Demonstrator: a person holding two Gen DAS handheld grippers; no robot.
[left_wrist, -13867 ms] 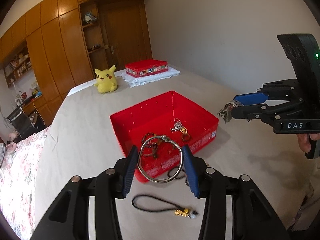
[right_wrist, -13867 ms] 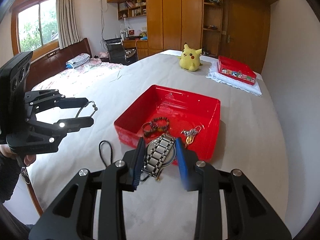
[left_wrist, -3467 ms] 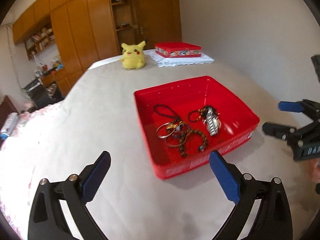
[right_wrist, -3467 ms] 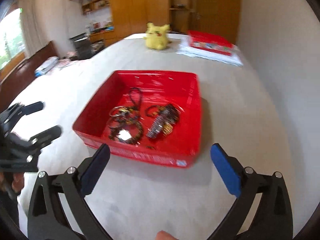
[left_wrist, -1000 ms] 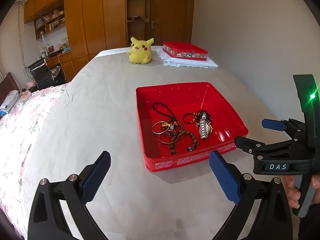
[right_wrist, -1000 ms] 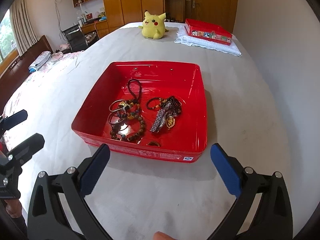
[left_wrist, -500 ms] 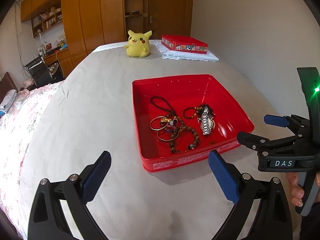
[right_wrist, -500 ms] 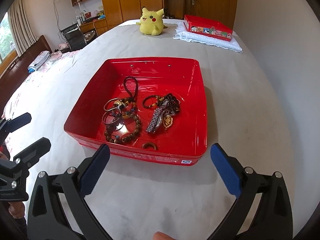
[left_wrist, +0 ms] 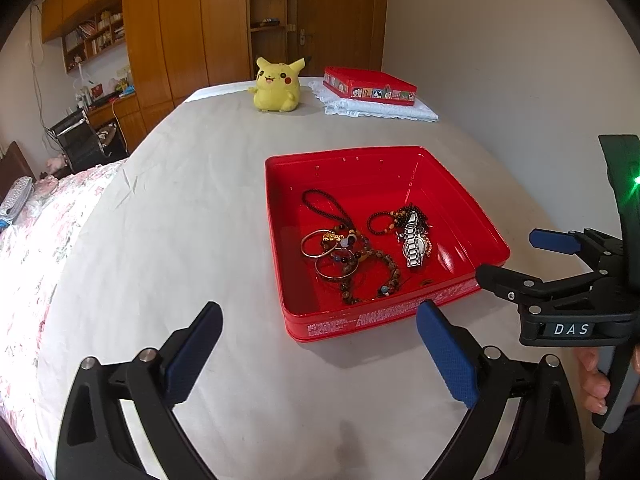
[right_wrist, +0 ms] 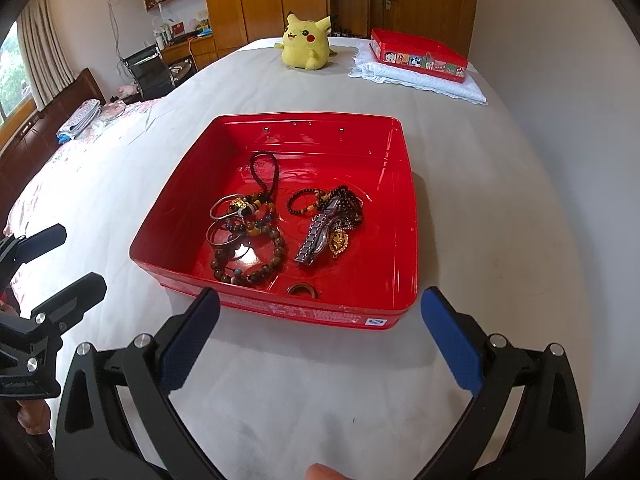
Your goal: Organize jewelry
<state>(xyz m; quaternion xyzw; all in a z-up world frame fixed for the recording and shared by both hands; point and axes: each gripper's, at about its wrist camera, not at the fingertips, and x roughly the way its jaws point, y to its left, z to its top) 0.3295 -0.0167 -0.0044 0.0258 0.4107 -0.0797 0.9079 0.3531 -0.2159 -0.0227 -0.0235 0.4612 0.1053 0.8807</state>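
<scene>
Holding both tools above the pale bed cover point(left_wrist: 192, 216), you have nothing between the pads of either one. Your left gripper point(left_wrist: 320, 344) has its jaws spread wide, its blue pads hanging over bare cover just in front of the red tray point(left_wrist: 384, 322). Your right gripper point(right_wrist: 320, 334) is spread just as wide, its pads level with the tray's near wall; in the left wrist view it point(left_wrist: 516, 256) shows at the right edge, apart from the tray's corner.

All the jewelry lies inside the tray. On the left side sit two metal bangles point(right_wrist: 224, 220), a brown bead bracelet point(right_wrist: 256, 268) and a black cord loop point(right_wrist: 264, 176), tangled together. Right of them lies a silver watch point(right_wrist: 316, 236) on a heap of dark beads point(right_wrist: 348, 204), with a gold pendant point(right_wrist: 338, 242) beside it. A small ring point(right_wrist: 301, 290) rests alone by the near wall.

Farther up the bed you can see a yellow plush toy point(left_wrist: 276, 86) and a second red box point(left_wrist: 370, 88) on a white cloth point(left_wrist: 380, 110).
</scene>
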